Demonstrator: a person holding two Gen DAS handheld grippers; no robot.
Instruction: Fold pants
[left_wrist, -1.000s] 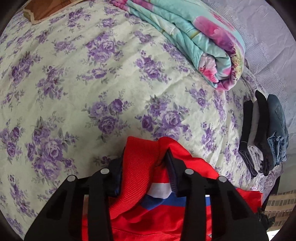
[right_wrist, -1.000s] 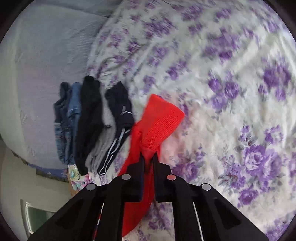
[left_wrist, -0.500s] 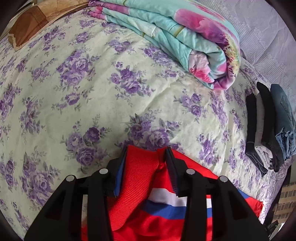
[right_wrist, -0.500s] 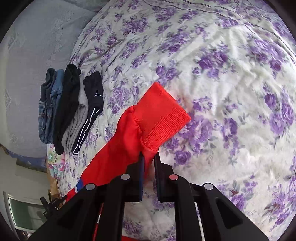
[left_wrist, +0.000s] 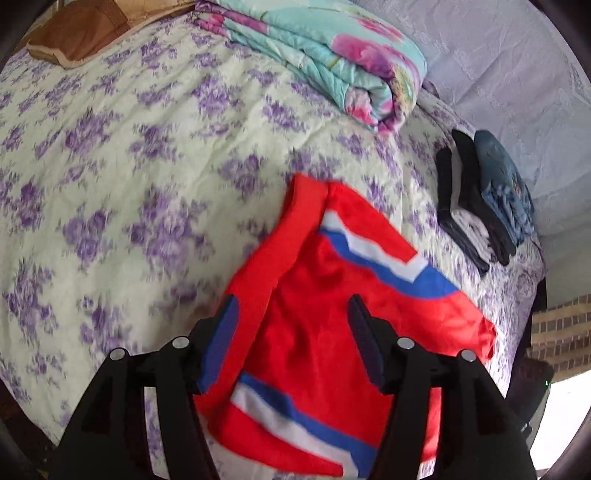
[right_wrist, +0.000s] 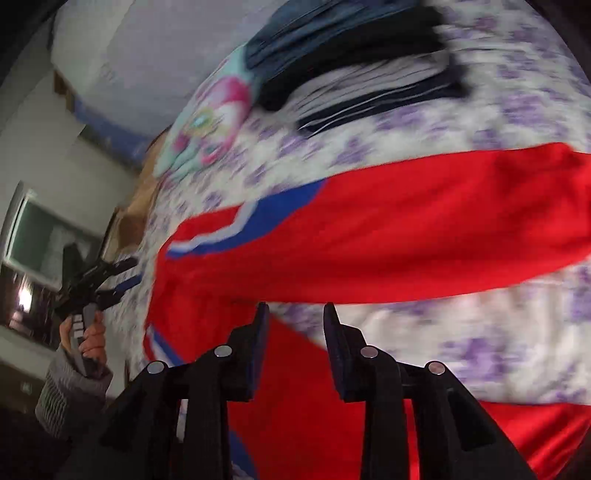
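Observation:
The red pants (left_wrist: 332, 295) with blue and white stripes lie loose on the flowered bedsheet (left_wrist: 147, 166). My left gripper (left_wrist: 291, 325) hovers over them, its jaws opening, and the pads do not press the cloth. In the right wrist view the pants (right_wrist: 406, 229) stretch across the bed as two red legs. My right gripper (right_wrist: 295, 317) is above the gap between the legs, jaws opening, with nothing between them. The left gripper (right_wrist: 96, 284) shows at the far left of that view, held by a hand in a grey sleeve (right_wrist: 70, 391).
A stack of folded dark and denim clothes (left_wrist: 480, 199) lies near the bed's right edge and also appears as folded clothes (right_wrist: 351, 48) in the blurred right view. A folded flowered quilt (left_wrist: 325, 55) lies at the back. A brown pillow (left_wrist: 81, 33) is at the far left corner.
Both grippers have let go of the ribbed red edges and opened. The pants dropped flat on the bed. The right gripper swung sideways and rolled; the left one pulled back.

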